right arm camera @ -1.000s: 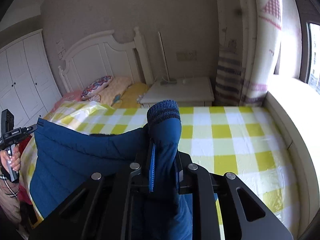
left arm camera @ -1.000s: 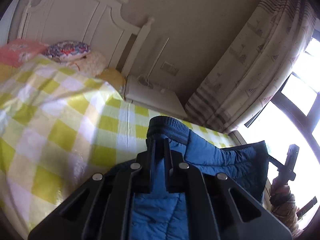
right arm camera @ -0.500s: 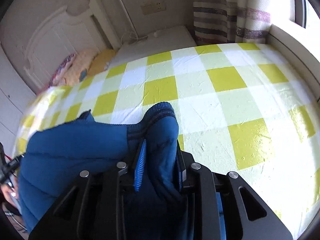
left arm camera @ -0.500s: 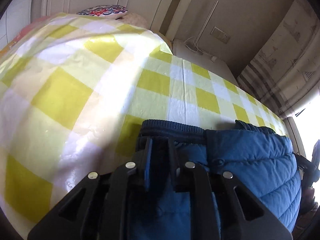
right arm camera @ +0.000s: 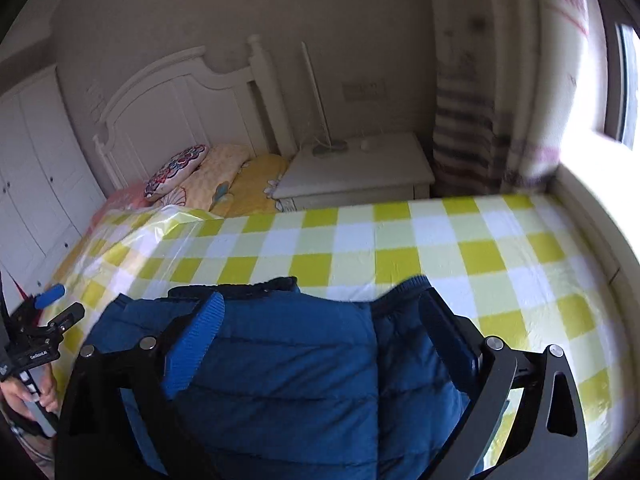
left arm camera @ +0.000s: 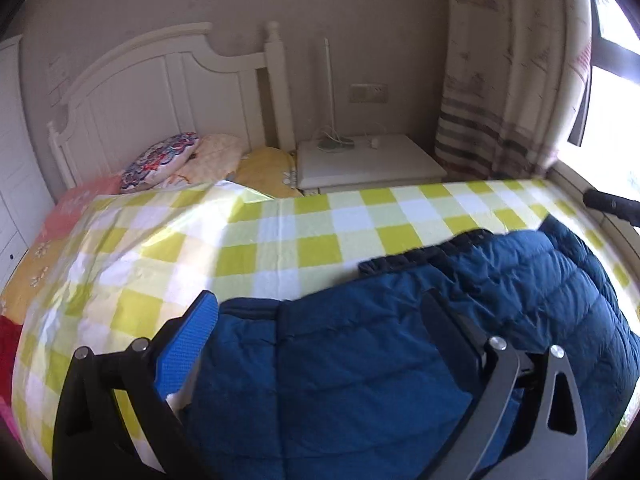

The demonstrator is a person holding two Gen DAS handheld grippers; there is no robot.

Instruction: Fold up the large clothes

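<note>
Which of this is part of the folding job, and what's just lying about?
Job: jacket, laid on the checked sheet; left claw and right claw, both opening.

Lying about: pillows, nightstand, curtain, wardrobe.

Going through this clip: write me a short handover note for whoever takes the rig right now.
Left tool: jaws opening, pads off the cloth, blue puffer jacket lying between them.
Right tool: jaws opening too, jacket under it, not gripped.
Jacket lies on the yellow checked bedspread, cuffs toward the headboard.
Done: jacket laid on the bed, one fold apparently made.
Left: regrip, finish the folding, smooth it.
</note>
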